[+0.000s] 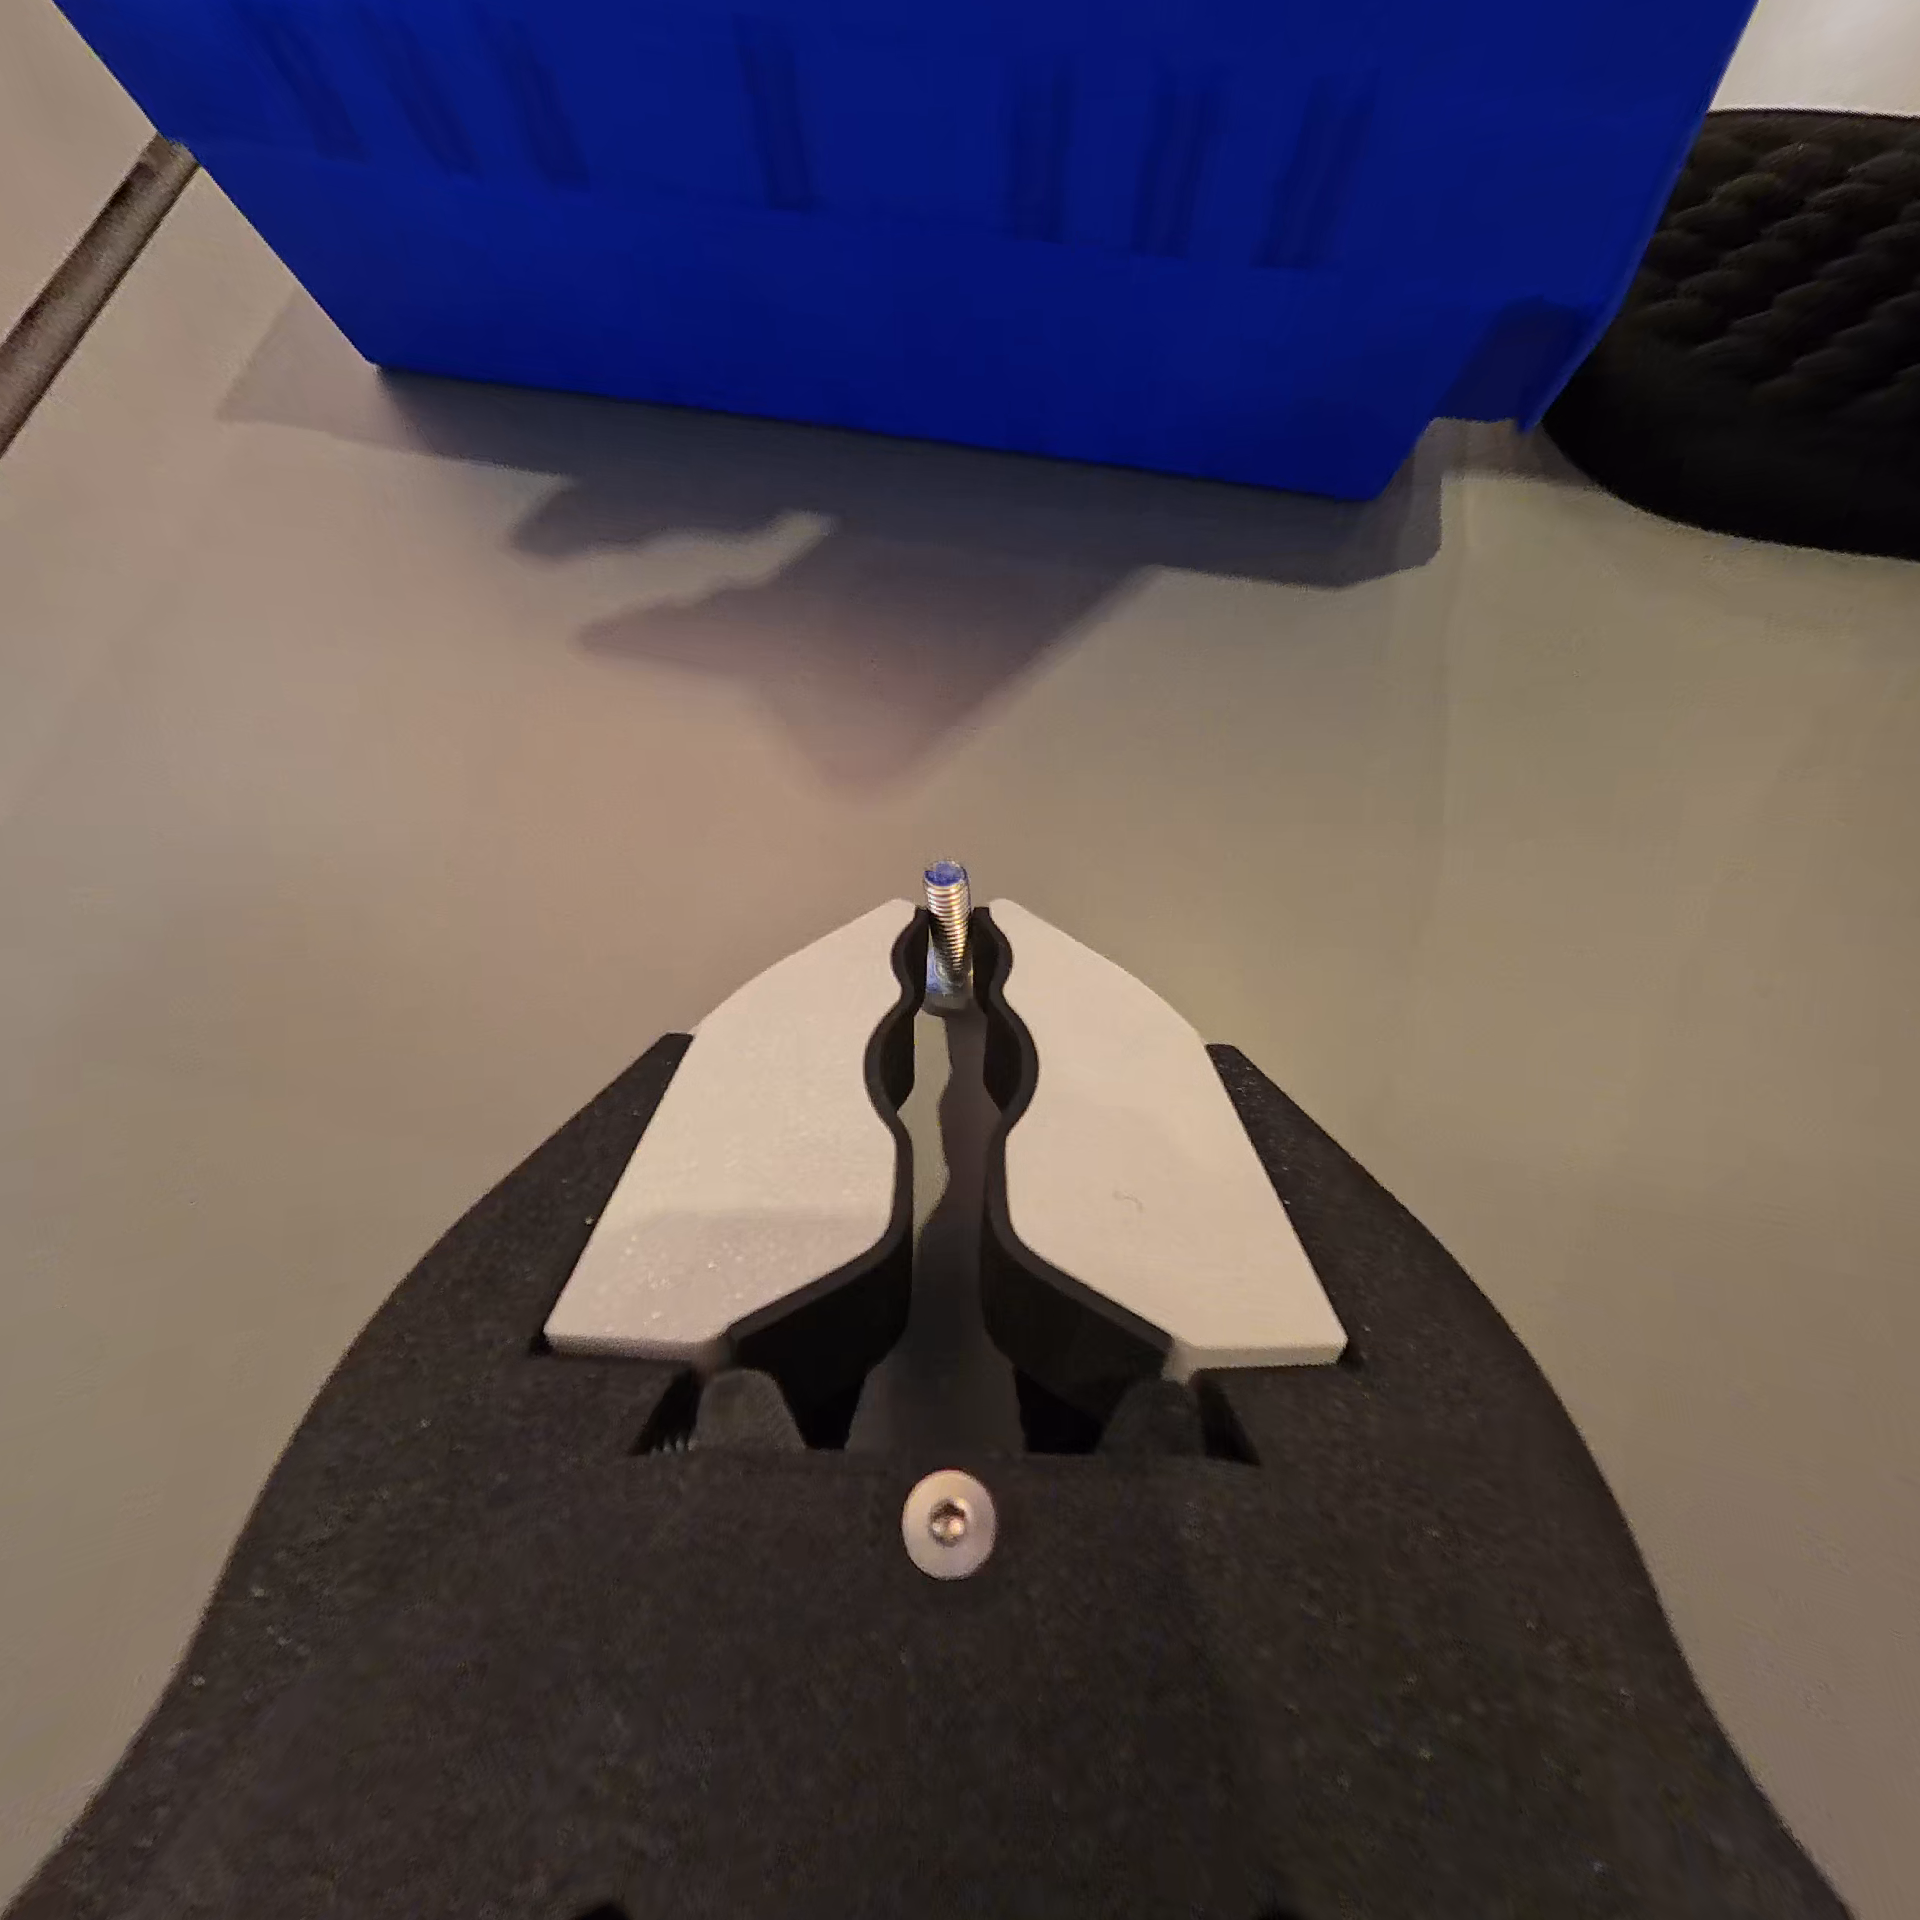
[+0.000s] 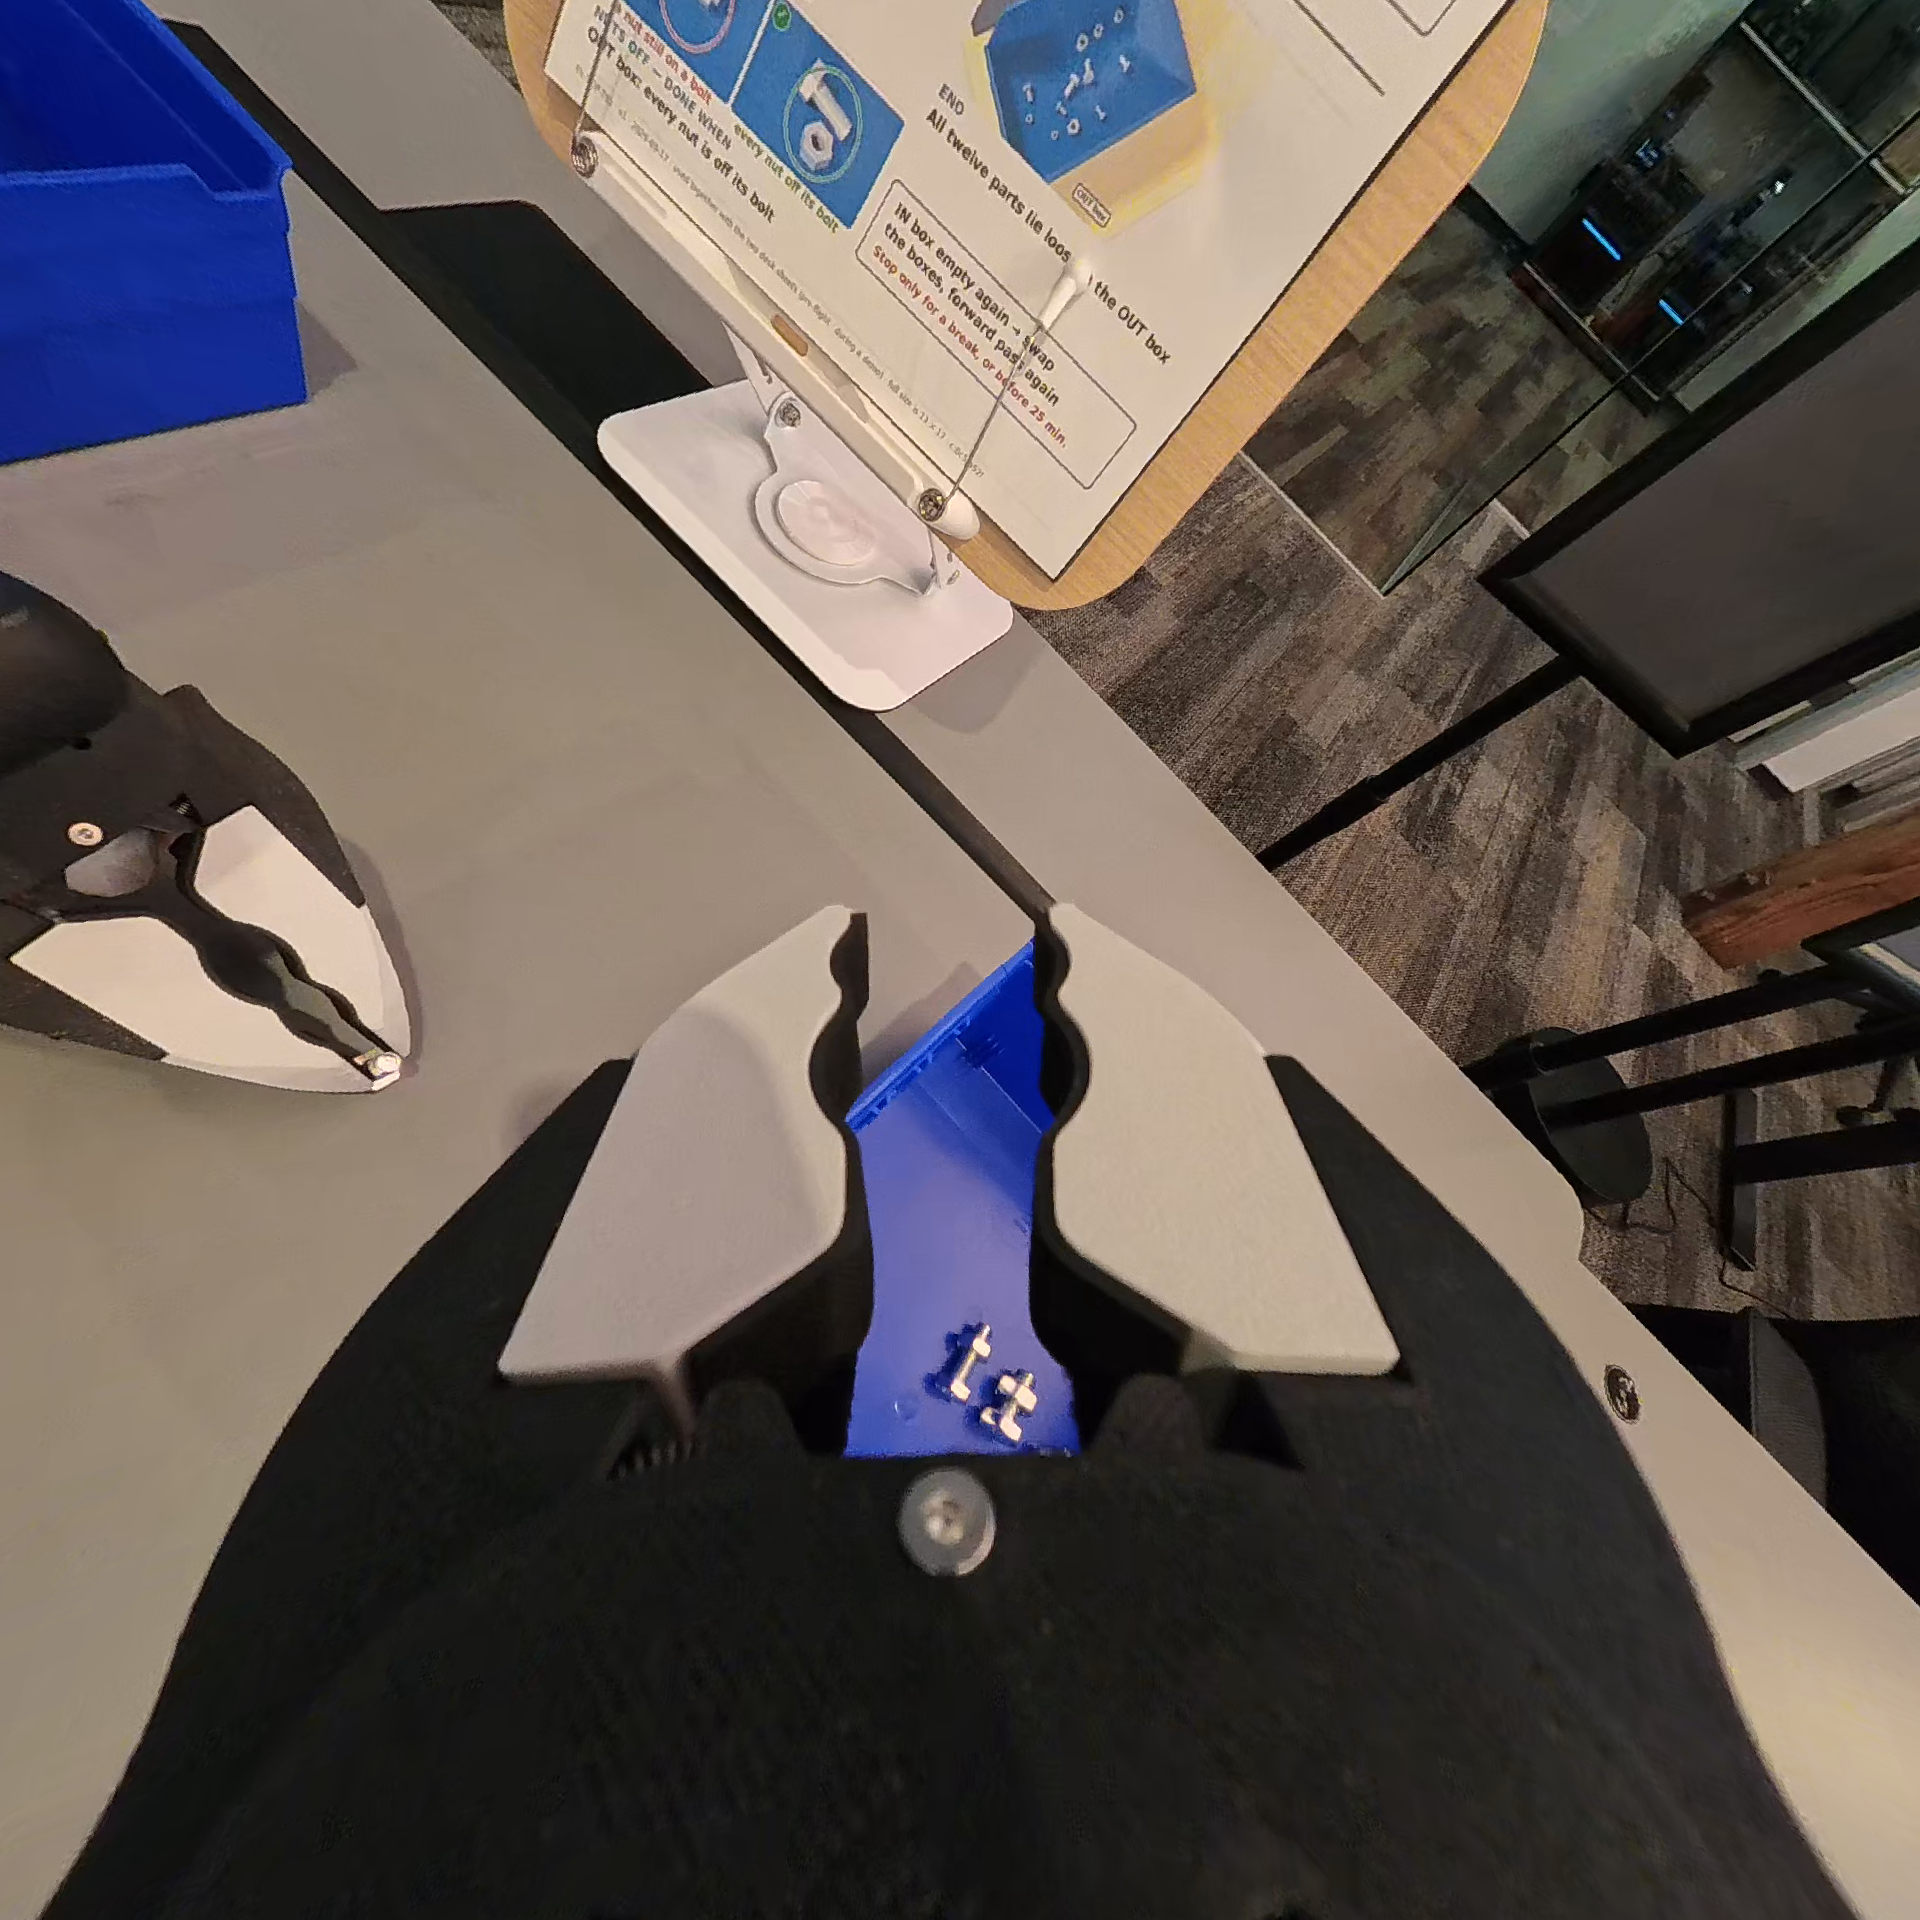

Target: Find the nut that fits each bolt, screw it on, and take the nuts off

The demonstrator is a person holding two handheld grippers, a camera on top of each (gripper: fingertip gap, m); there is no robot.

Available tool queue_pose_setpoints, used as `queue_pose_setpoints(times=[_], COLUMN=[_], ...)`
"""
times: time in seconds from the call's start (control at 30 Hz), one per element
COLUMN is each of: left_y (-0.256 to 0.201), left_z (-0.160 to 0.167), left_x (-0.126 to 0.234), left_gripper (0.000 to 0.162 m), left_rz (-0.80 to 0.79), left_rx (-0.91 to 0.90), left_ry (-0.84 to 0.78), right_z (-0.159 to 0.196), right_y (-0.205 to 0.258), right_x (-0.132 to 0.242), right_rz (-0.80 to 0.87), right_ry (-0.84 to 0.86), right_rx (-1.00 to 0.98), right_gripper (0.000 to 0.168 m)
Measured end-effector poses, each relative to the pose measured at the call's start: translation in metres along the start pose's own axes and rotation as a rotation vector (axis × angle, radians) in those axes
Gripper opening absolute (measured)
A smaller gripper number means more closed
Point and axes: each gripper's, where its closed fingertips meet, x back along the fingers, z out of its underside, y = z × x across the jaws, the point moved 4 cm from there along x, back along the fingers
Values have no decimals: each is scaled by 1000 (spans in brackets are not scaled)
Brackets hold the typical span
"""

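Left tongs [image 1: 948, 914] clamped on a bolt [image 1: 945, 914]: threaded end sticks out past the tips, head sits between the white fingers [image 1: 769, 1122]. They hover over the grey desk [image 1: 312, 831], pointing at the side wall of a blue bin [image 1: 883, 260] standing on the desk's far part. A black textured pad [image 1: 1766, 332] lies just right of that bin.

In the right wrist view the left tongs [image 2: 379, 1062] show at the left edge, tips pinched on the bolt [image 2: 382, 1062] above the desk [image 2: 571, 779]. A blue bin [image 2: 135, 239] sits in the far left corner of that view. A white stand [image 2: 810, 540] holds a wood-backed instruction sheet [image 2: 1039, 208] at the desk's far edge.

Right tongs [image 2: 951, 935] are apart, nothing between them, held over a second blue bin [image 2: 945, 1164] near the desk's right edge. Two bolts with nuts [image 2: 987, 1382] lie side by side on that bin's floor, visible through the gap between the fingers [image 2: 707, 1143]. Carpeted floor [image 2: 1455, 727] and dark furniture beyond the desk edge on the right.
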Motion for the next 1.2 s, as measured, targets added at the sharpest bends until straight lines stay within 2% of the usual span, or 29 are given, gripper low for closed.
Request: queue_pose_setpoints(times=[0.3,0.53,0.6,0.7,0.77,0.83,0.93,1.03,1.2], left_y=[-3,-3,-3,0,4,9,19,40,71], left_z=[5,-10,-26,-61,-78,-81,-58,-12,61], left_x=[5,24,47,104,150,197,259,310,355], left_gripper=[8,25,24,23,23,27,26,22,24], left_rz=[25,31,2,-66,-120,-182,-322,-510,-583], left_rx=[8,66,68,95,137,189,217,293,547], left_ry=[24,-50,-125,-281,-323,-303,-203,-60,5], right_z=[2,4,4,4,4,4,4,5,7], right_y=[1,2,2,2,1,2,2,5,7], right_x=[-3,-7,-8,-8,-8,-7,-8,-9,-13], right_rz=[-7,-10,-12,-12,-15,-18,-17,-24,-32], right_ry=[14,25,28,28,23,20,26,32,56], right_rx=[1,0,0,1,-3,-3,0,4,16], right_gripper=[31,32,33,33,33,33,33,33,33])
